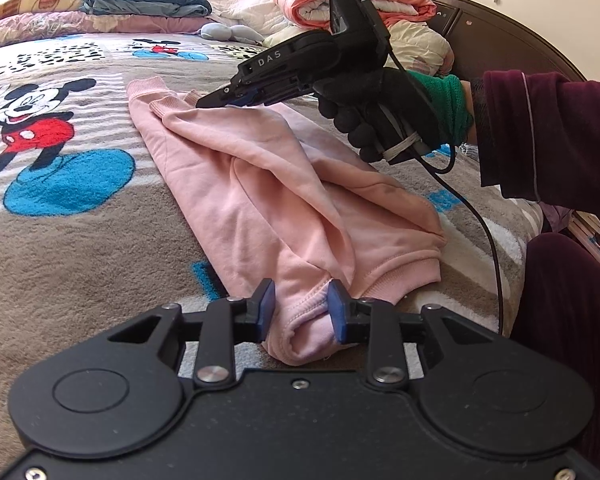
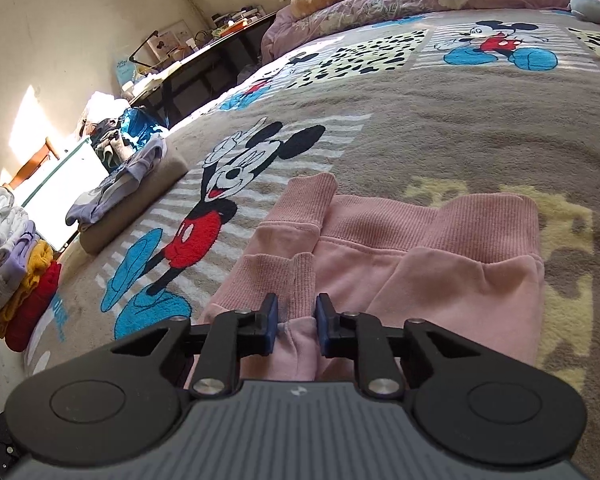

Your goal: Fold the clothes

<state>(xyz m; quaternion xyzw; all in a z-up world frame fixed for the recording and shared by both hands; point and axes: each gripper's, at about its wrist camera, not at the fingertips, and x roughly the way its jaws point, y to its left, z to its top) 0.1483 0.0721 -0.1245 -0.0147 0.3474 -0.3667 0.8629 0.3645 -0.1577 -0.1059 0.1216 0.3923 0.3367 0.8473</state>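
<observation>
A pink top point(image 1: 268, 184) lies partly folded on the bed's blanket point(image 1: 80, 248), sleeves laid along its body. The left tool point(image 1: 301, 312) stands part open with a bunched fold of the near end between its pads, not pinched. The right tool point(image 2: 297, 322) sits over a ribbed cuff point(image 2: 272, 276) at the far end, its pads narrow, cloth between them. No containers show; folded clothes point(image 2: 16, 280) are stacked beside the bed.

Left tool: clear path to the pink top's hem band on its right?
Probably yes. The left tool sits open around a fold, and the hem band lies just beside it on the blanket, uncovered.
</observation>
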